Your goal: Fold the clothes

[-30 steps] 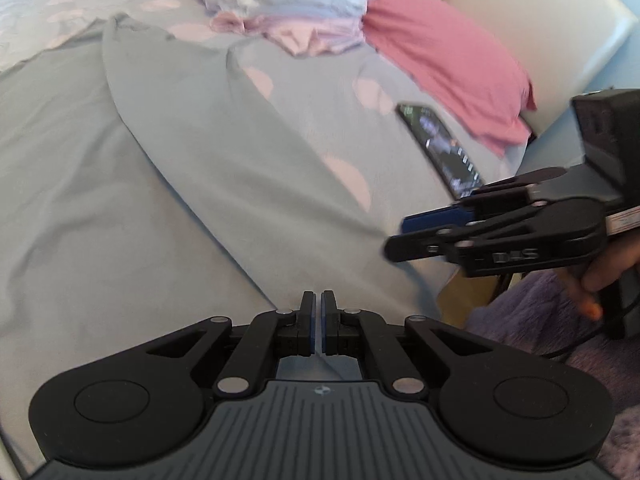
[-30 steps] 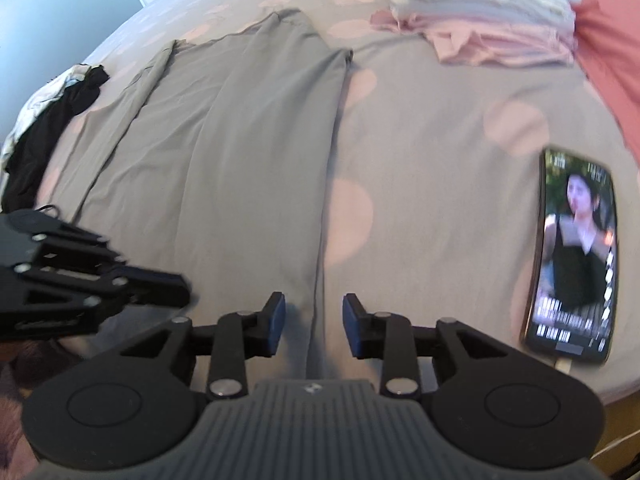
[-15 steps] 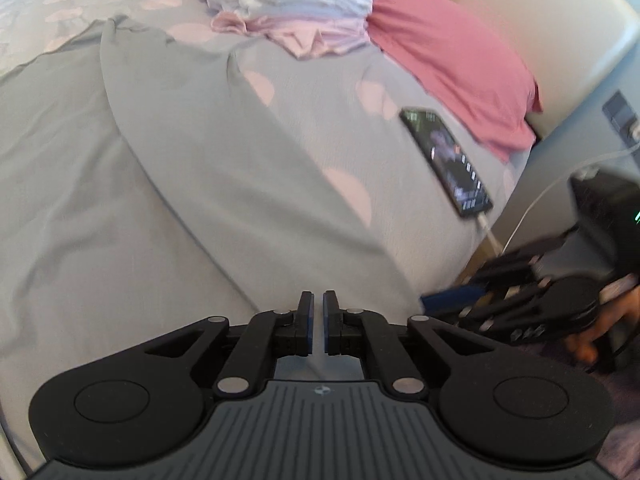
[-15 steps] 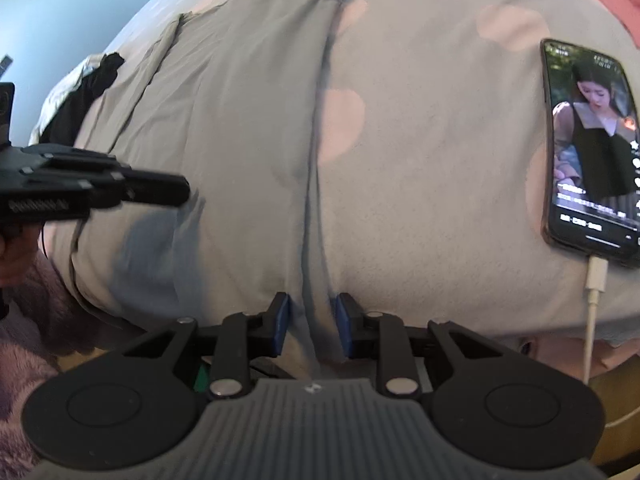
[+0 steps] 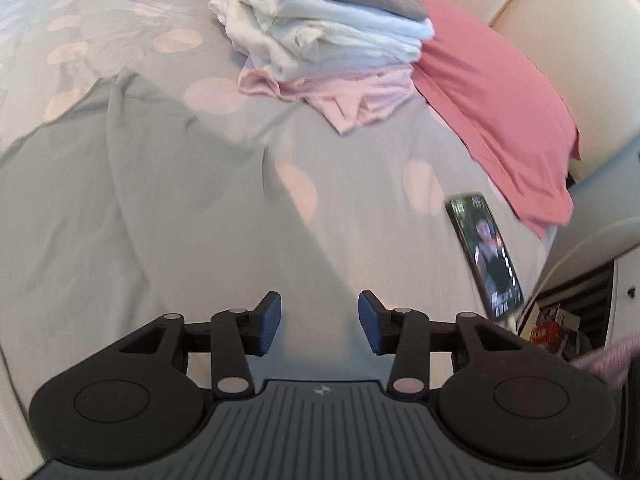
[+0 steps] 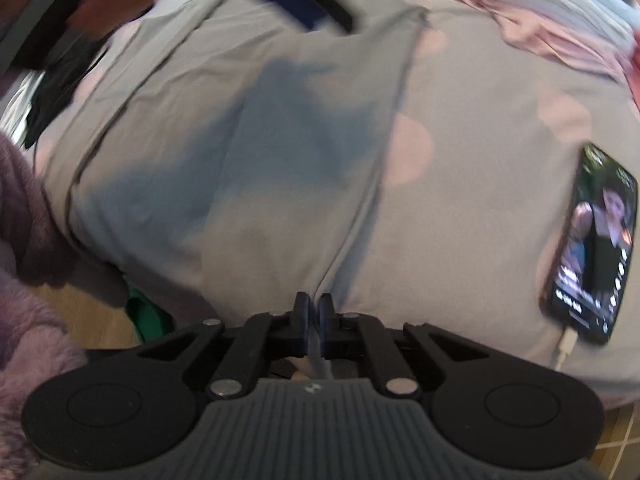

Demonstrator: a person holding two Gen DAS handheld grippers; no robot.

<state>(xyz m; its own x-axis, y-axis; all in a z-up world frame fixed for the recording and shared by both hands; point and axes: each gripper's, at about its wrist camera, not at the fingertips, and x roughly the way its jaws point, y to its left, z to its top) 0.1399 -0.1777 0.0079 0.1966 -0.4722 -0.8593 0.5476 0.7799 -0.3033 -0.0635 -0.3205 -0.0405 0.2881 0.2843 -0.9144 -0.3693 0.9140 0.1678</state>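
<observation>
Right gripper (image 6: 314,322) pinches the grey garment's (image 6: 240,168) near hem, having just closed.
Garment runs lengthwise toward upper frame; left gripper (image 5: 319,322), half-open and empty after opening, hovers above it.

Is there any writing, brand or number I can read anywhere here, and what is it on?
No text here can be read.
phone: white lines of text low on its lit screen, too small and blurred to read.
left gripper: small pale emblem on its ribbed body, no letters.
right gripper: the same emblem, blurred.
</observation>
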